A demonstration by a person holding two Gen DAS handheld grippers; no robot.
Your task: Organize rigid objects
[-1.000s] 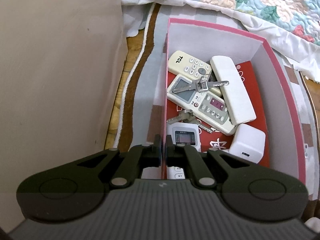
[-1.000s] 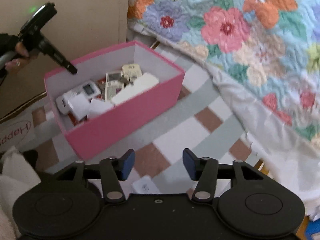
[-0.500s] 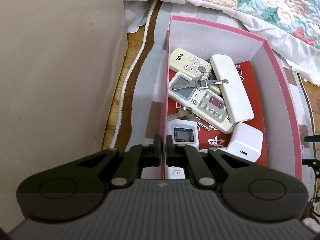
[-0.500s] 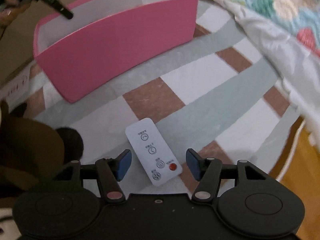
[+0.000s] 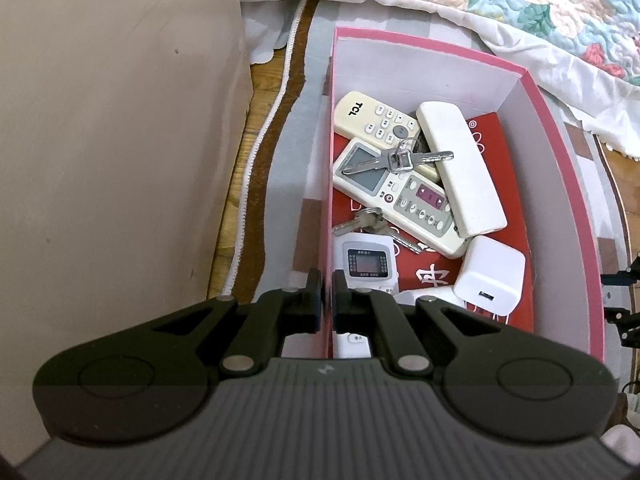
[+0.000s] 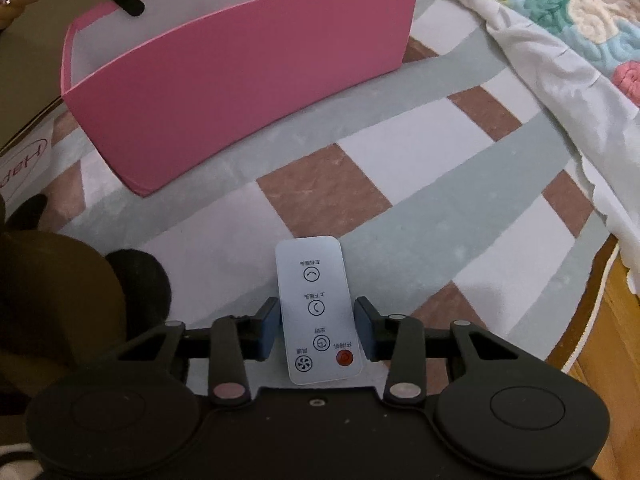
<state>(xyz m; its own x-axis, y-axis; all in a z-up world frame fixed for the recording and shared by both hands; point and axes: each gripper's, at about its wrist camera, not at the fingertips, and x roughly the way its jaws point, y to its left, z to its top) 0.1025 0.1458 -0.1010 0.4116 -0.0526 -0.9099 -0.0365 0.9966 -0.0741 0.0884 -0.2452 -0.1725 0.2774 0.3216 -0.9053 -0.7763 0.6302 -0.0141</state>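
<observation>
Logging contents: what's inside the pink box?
Pink cardboard box: cream TCL remote, grey-screened remote, plain white remote, two key sets, white charger. Lower layers hidden.

The left gripper [image 5: 327,296] has its jaws drawn together, clamped on the near end of the pink box's [image 5: 330,200] left wall, one finger on each side of it. The right gripper [image 6: 318,330] hangs low over the checked mat [image 6: 440,200], its blue-padded jaws parted and straddling the slim white remote [image 6: 316,308], with narrow gaps at both pads.
</observation>
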